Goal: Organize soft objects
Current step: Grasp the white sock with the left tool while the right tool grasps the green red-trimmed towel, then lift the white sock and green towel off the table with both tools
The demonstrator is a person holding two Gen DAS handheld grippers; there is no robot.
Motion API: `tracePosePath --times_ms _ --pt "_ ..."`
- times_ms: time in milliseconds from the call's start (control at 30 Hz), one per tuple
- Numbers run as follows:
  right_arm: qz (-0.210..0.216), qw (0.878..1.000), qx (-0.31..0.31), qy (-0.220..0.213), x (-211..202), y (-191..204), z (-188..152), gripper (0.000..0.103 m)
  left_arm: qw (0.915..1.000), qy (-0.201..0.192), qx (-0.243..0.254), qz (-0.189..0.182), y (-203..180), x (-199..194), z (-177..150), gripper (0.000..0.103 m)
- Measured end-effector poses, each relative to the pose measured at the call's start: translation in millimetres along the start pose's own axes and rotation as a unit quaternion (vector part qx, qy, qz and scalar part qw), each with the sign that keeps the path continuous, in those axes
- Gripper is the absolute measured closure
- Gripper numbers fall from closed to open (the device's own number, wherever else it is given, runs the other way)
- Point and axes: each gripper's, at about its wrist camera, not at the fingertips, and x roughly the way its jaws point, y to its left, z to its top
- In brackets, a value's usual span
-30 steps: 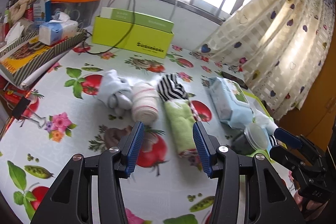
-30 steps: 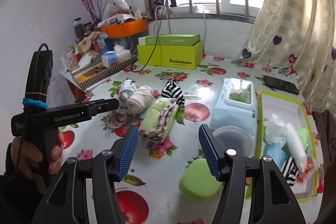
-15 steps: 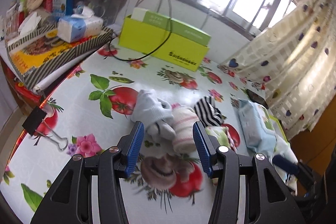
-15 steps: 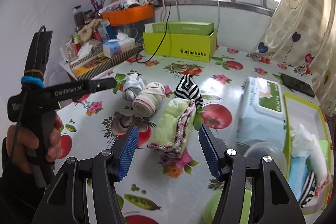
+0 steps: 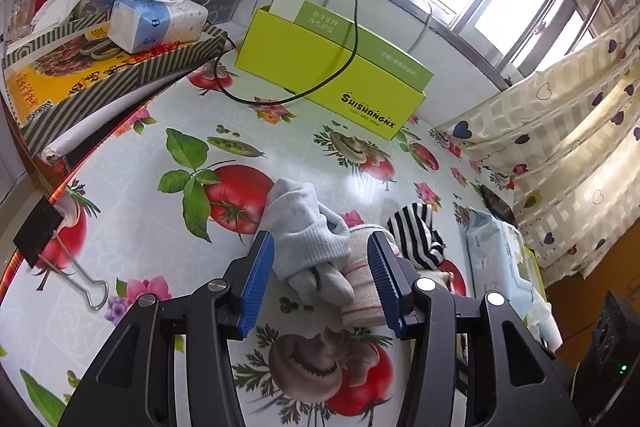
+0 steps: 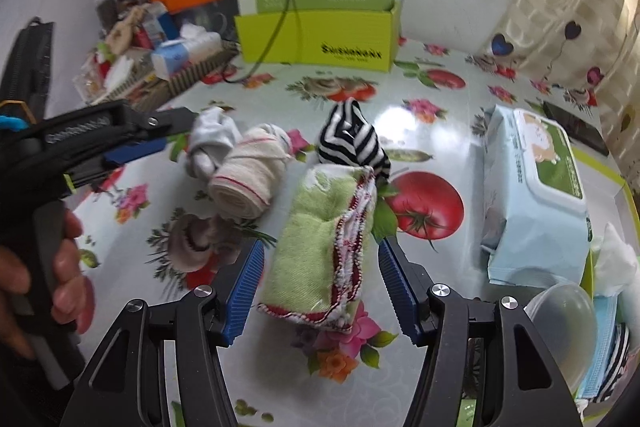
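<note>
We see our left gripper (image 5: 320, 279) spread wide around the grey sock bundle (image 5: 308, 239), the cream rolled sock (image 5: 360, 291) touching it; our right gripper (image 6: 320, 287) gapes around the green towel (image 6: 320, 247), striped sock (image 6: 352, 143) just beyond

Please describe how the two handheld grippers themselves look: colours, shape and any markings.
Both the left gripper and the right gripper have black angular arms with silver screws and blue ribbed pads. The left one has a black handle with blurred white lettering and a light-blue band.
</note>
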Motion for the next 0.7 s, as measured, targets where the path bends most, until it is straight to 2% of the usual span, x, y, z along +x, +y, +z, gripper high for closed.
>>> tracePosePath --times_ms 133,200,233,367,700 --pt "-0.004 1.000 -0.007 0.016 13 3 -1 0.044 0.9999 0.006 -0.009 0.000 5 10 2 0.053" --pt "0.003 1.000 -0.008 0.028 21 4 -2 0.050 0.9999 0.009 -0.014 -0.003 7 14 2 0.053" --pt "0.006 0.999 -0.010 0.031 23 4 -3 0.056 0.9998 0.011 -0.015 -0.001 8 17 2 0.053" --pt "0.005 0.999 -0.025 0.020 20 9 -3 0.071 0.9996 0.020 -0.017 0.006 11 26 1 0.053" --pt "0.011 1.000 -0.014 -0.008 -3 1 -6 0.073 0.9992 0.038 -0.012 0.011 11 45 -3 0.051"
